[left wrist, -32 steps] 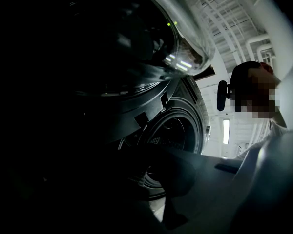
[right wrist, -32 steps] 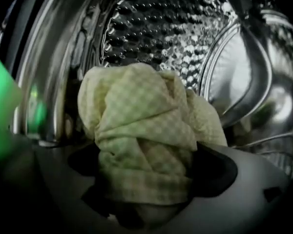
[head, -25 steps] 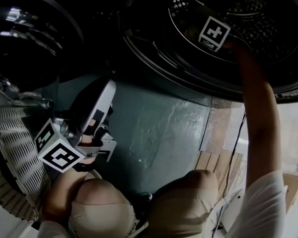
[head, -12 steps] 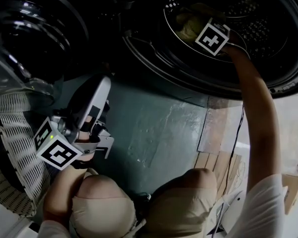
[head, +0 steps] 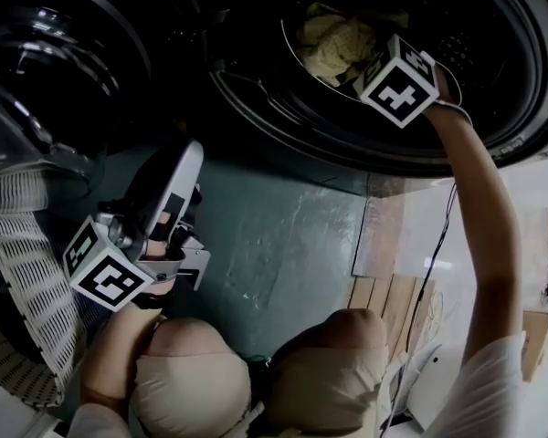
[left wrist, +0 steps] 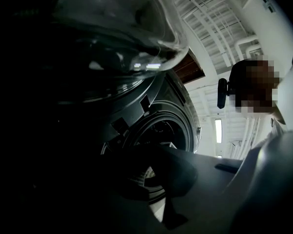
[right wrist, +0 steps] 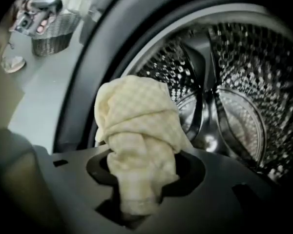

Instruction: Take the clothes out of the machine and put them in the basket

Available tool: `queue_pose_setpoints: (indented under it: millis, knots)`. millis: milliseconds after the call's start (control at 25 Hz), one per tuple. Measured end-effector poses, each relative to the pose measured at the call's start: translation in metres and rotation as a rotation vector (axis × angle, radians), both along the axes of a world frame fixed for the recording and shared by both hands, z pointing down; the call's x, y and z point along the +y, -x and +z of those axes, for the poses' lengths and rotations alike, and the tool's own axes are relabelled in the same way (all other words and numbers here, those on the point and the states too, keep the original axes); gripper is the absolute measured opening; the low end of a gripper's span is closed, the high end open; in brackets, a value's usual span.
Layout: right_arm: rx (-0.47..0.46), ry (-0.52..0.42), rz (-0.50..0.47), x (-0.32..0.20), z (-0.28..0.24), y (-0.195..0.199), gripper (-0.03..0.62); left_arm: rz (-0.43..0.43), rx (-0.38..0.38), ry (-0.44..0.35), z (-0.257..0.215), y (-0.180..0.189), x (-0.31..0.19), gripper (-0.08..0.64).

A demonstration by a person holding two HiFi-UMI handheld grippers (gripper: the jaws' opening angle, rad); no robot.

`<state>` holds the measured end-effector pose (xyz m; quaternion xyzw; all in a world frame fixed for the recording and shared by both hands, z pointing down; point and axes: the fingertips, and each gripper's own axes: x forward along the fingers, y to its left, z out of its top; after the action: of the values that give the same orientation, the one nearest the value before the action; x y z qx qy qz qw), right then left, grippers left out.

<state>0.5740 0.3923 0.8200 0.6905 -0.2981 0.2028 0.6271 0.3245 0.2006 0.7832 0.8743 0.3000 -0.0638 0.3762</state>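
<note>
A pale yellow checked cloth (right wrist: 136, 135) hangs bunched from my right gripper (right wrist: 141, 182), whose jaws have just been closing and now pinch its lower end. In the head view this cloth (head: 333, 42) sits at the mouth of the washing machine drum (head: 493, 53), just left of the right gripper (head: 365, 62). My left gripper (head: 190, 267) is held low over the floor beside the white mesh basket (head: 23, 272). In the left gripper view the left gripper (left wrist: 171, 199) is dark, and its jaws seem closed with nothing between them.
The open round machine door (head: 64, 53) hangs at the upper left, above the basket. The perforated steel drum (right wrist: 234, 87) fills the right gripper view, with a wicker basket (right wrist: 53, 30) far off on the floor. The person's knees (head: 192, 372) are below.
My right gripper has risen from deep in the drum toward its opening, and the yellow cloth has come into view in its jaws. The left gripper has stayed put.
</note>
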Motion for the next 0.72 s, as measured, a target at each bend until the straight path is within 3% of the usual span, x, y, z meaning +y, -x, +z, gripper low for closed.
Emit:
queue_pose_setpoints:
  millis: [240, 480, 720]
  knots:
    - [0.032, -0.039, -0.039, 0.002, -0.025, 0.038, 0.224, 0.029, 0.015, -0.024, -0.005, -0.004, 0.015, 0.012]
    - [0.011, -0.082, -0.085, -0.009, -0.034, 0.075, 0.224, 0.07, 0.012, -0.043, -0.02, -0.008, 0.033, 0.012]
    - [-0.009, -0.097, -0.109, -0.011, -0.049, 0.096, 0.225, 0.059, -0.004, -0.076, -0.052, -0.002, 0.043, 0.012]
